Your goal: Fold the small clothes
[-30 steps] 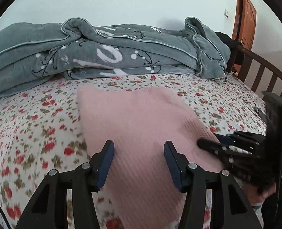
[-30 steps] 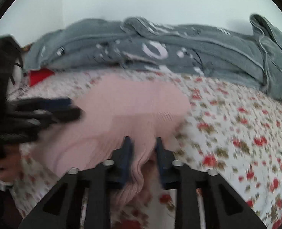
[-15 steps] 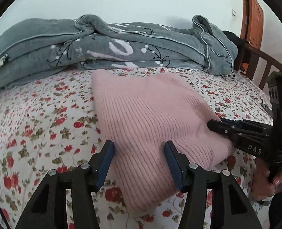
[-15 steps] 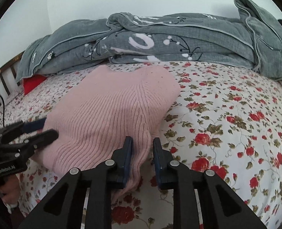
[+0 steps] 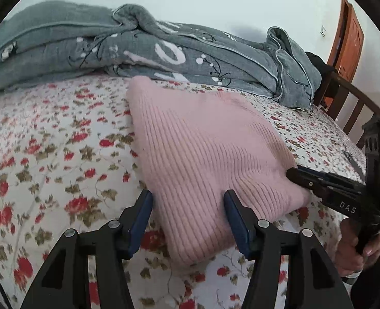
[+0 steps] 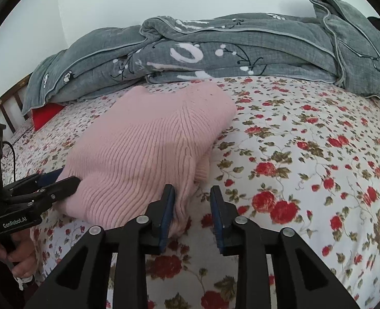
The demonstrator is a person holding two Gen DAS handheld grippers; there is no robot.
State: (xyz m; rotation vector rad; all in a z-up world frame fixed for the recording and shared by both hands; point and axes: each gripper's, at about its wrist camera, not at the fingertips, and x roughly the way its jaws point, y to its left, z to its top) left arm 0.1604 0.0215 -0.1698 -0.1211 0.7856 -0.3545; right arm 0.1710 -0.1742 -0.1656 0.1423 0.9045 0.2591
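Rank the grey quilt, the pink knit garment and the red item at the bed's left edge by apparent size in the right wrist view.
1. grey quilt, spanning nearly the whole frame.
2. pink knit garment; it lies nearer the camera, so the gap may be understated.
3. red item, mostly hidden under the quilt, so its true size is unclear.

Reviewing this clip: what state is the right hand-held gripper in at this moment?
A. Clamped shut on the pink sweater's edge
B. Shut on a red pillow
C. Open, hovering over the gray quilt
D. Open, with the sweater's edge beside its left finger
D: in the right wrist view the right hand-held gripper has its jaws apart, the folded pink sweater lying against the left finger, floral sheet showing between them.
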